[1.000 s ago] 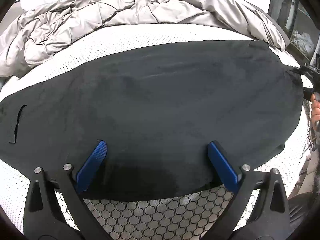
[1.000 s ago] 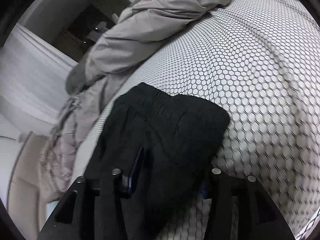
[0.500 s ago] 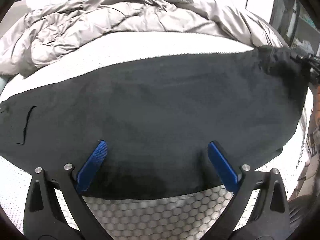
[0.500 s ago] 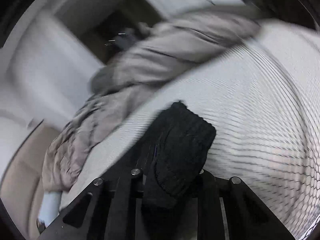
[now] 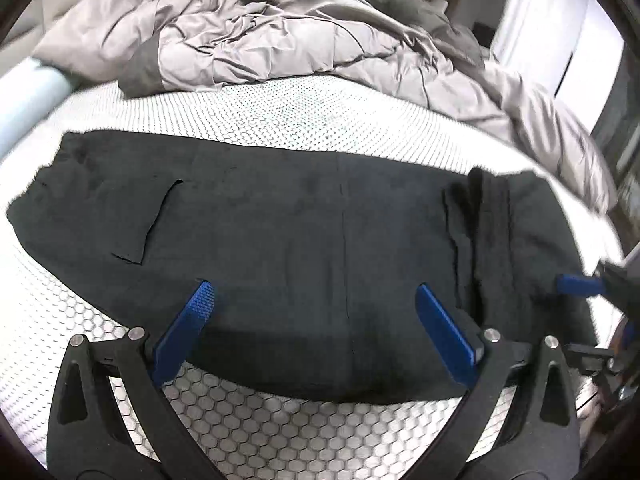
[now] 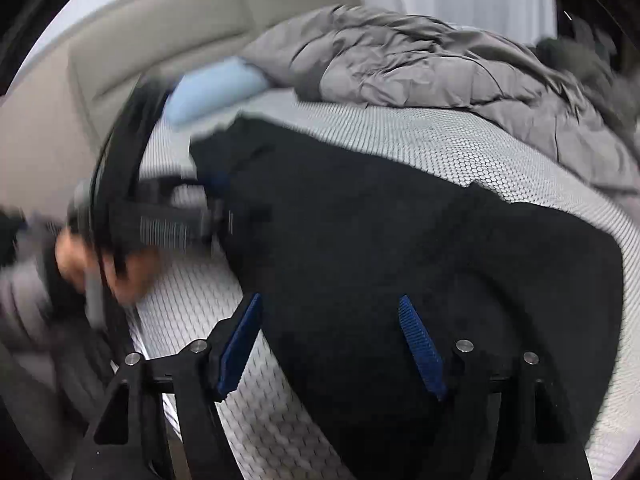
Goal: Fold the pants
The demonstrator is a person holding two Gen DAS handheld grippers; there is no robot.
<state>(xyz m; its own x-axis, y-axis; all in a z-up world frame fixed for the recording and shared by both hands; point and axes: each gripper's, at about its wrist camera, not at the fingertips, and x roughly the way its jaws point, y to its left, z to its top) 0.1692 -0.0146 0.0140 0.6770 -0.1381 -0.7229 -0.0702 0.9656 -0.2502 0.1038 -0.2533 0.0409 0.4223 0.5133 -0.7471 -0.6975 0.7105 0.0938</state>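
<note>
The black pants [image 5: 304, 232] lie across the white honeycomb mattress [image 5: 280, 120], with one end folded back over the rest at the right [image 5: 492, 240]. My left gripper [image 5: 312, 300] is open and empty, hovering over the pants' near edge. My right gripper [image 6: 332, 320] is open over the folded end of the pants [image 6: 400, 240]; one of its blue fingertips [image 5: 576, 285] shows at the right edge of the left wrist view. The left gripper [image 6: 216, 196] appears blurred in the right wrist view, held by a hand.
A rumpled grey duvet [image 5: 280, 36] is heaped along the far side of the bed. A light blue pillow [image 6: 212, 88] lies by the beige headboard [image 6: 160, 40]. The mattress edge runs along the near side.
My right gripper carried the pant end over the rest, laid it down and opened. The left gripper's view has shifted right along the pants; it stayed open.
</note>
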